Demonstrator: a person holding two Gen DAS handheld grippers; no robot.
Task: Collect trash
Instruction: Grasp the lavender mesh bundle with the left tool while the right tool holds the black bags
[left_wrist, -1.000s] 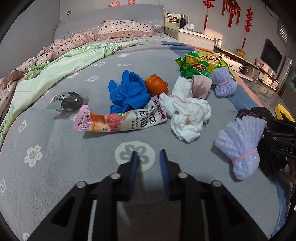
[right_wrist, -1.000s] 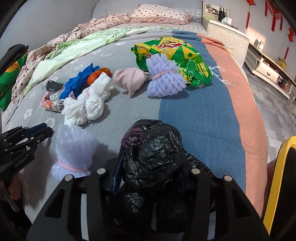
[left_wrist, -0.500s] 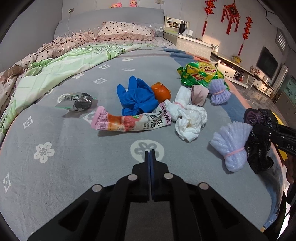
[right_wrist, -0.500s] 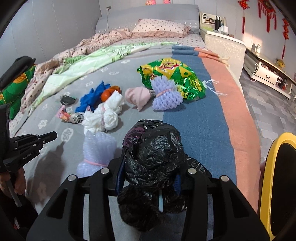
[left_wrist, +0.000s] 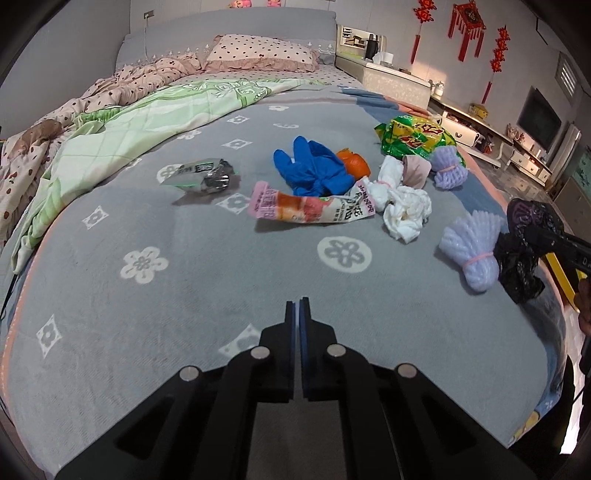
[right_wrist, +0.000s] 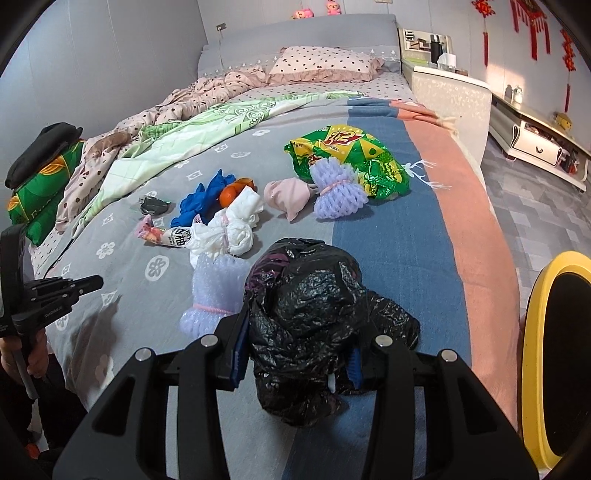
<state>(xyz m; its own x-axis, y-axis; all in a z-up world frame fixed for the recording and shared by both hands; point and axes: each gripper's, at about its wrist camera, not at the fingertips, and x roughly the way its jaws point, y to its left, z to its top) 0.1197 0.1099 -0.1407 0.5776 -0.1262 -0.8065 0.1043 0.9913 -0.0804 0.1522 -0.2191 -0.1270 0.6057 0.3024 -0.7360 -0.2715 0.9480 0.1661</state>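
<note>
My right gripper (right_wrist: 297, 354) is shut on a crumpled black plastic bag (right_wrist: 314, 314), held above the bed's near edge; the same bag (left_wrist: 524, 251) shows at the right of the left wrist view. My left gripper (left_wrist: 298, 314) is shut and empty over bare grey blanket. Trash lies scattered ahead of it: a pink snack wrapper (left_wrist: 314, 208), blue gloves (left_wrist: 314, 171), an orange peel (left_wrist: 354, 162), white crumpled plastic (left_wrist: 402, 210), two purple foam nets (left_wrist: 472, 251) (left_wrist: 448, 168), a pink cloth (left_wrist: 417, 170), a green-yellow snack bag (left_wrist: 413, 138) and a dark foil wrapper (left_wrist: 207, 177).
The grey flowered blanket (left_wrist: 184, 258) covers the bed, with a green quilt (left_wrist: 129, 136) and pillows (left_wrist: 262, 55) at the far end. A yellow-rimmed bin (right_wrist: 554, 350) stands on the floor to the right. A nightstand (right_wrist: 447, 92) and low cabinets (right_wrist: 539, 144) line the right wall.
My left gripper has shut with nothing in it and drawn back from the trash. The right gripper has lifted the black bag off the bed and pulled back a little.
</note>
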